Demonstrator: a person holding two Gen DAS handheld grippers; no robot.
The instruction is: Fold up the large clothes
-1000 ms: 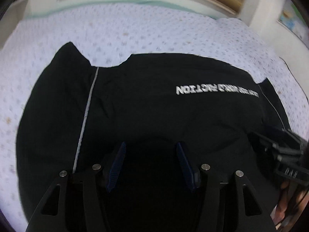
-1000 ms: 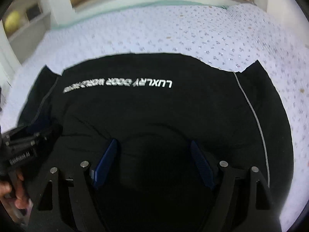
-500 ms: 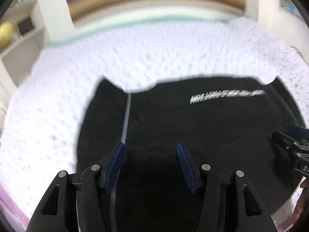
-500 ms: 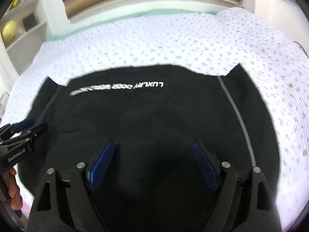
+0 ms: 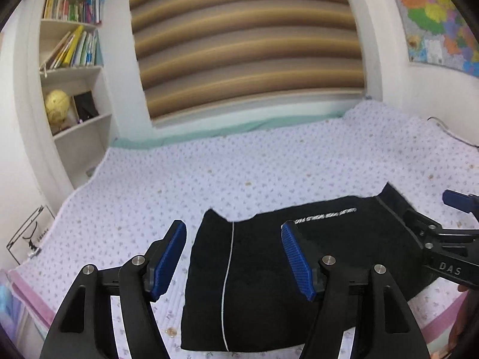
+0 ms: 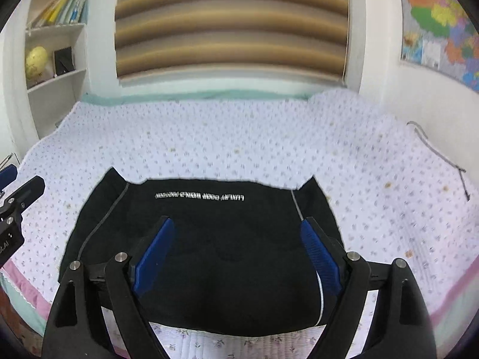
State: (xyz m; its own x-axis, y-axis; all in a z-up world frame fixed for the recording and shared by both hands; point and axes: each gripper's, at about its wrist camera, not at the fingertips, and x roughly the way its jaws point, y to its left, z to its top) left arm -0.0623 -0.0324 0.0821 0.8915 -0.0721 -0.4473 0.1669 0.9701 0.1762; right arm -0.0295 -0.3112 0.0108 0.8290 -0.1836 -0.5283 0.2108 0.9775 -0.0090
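I am holding both grippers above the folded black garment [image 6: 215,254] lying flat on the bed [image 6: 239,137] near its front edge, the left gripper [image 5: 233,257] and right gripper [image 6: 236,254] each opening wider with nothing gripped between their blue pads.

The folded garment [image 6: 215,239] lies on the bed [image 6: 239,137] near its front edge. Behind the bed hangs a window blind [image 6: 230,24]. A bookshelf [image 5: 71,68] stands to the left, and a map [image 5: 437,18] hangs on the right wall.
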